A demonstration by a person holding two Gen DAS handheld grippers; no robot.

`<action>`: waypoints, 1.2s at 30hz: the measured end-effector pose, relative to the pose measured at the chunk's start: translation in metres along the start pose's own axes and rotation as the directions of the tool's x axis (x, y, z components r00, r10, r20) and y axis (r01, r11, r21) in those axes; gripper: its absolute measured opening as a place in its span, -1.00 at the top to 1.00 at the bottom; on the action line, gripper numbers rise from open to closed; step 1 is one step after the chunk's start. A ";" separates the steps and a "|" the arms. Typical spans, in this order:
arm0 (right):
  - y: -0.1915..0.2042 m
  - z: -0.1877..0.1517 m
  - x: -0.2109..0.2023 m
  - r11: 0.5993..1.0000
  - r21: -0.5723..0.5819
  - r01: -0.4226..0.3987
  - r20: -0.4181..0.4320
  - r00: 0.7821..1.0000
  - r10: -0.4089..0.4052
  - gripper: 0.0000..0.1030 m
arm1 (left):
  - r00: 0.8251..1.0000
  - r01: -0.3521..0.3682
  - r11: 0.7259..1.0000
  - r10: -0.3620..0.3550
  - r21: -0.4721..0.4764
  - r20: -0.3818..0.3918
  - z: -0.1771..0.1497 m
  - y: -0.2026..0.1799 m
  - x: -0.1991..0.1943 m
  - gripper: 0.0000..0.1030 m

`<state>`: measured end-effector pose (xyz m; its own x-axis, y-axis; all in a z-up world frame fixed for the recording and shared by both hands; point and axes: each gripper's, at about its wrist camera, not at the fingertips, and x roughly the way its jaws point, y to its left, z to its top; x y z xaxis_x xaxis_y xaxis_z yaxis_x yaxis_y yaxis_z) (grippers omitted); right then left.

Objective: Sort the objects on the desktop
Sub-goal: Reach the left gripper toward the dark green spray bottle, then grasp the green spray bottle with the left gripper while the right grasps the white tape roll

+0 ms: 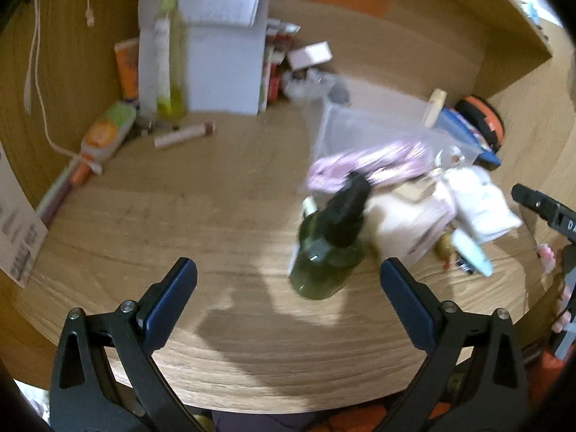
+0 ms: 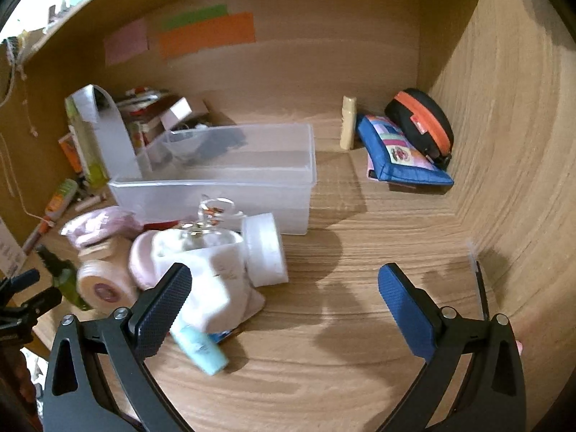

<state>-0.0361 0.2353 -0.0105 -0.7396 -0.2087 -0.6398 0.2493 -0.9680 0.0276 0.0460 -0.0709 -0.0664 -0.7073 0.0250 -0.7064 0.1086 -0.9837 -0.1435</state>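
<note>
The clear rectangular plastic bin (image 2: 230,176) stands on the wooden desk (image 2: 360,288), apparently empty; a heap of small toiletries, among them a white round jar (image 2: 264,248) and a pale blue tube (image 2: 199,349), lies just in front of it; a dark green bottle with a black cap (image 1: 333,241) lies at the heap's left; the left gripper (image 1: 288,300) is spread wide and holds nothing; the right gripper (image 2: 284,306) is likewise released, near the heap.

Orange paper strip (image 2: 207,35) and pink note (image 2: 126,41) on the wooden back wall (image 2: 324,36).
</note>
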 end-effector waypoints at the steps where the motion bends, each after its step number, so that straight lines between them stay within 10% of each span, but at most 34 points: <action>1: -0.002 0.002 0.006 1.000 0.000 -0.005 -0.014 1.000 0.005 -0.92 | 1.000 0.004 1.000 -0.004 -0.008 -0.007 -0.001 0.002 0.002 -1.00; 7: -0.008 0.011 0.035 0.998 0.008 -0.062 -0.092 0.994 0.062 -0.54 | 0.999 0.020 1.000 -0.020 0.002 -0.040 -0.003 0.001 0.014 -0.60; 18: -0.001 0.022 0.069 0.997 -0.036 -0.072 -0.165 0.984 0.066 0.11 | 0.997 0.022 1.000 -0.022 -0.003 -0.079 0.011 0.001 0.036 -0.56; 22: 0.001 0.025 0.077 0.996 -0.042 -0.075 -0.178 0.982 0.066 0.45 | 0.997 0.007 1.000 -0.006 0.016 -0.076 0.015 -0.003 0.040 -0.16; 25: 0.001 0.025 0.078 0.996 -0.049 -0.069 -0.175 0.983 0.059 0.47 | 0.998 0.011 1.000 -0.011 0.001 -0.070 0.017 0.001 0.041 0.16; 36: -0.014 0.026 0.062 0.995 -0.008 -0.102 -0.148 0.984 0.100 0.47 | 0.999 0.018 0.998 -0.020 -0.064 -0.029 0.025 0.015 0.027 0.17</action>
<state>-0.1021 0.2319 -0.0304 -0.6100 -0.2817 -0.7407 0.3285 -0.9405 0.0872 0.0110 -0.0890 -0.0699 -0.6886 0.0499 -0.7234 0.1400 -0.9697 -0.2002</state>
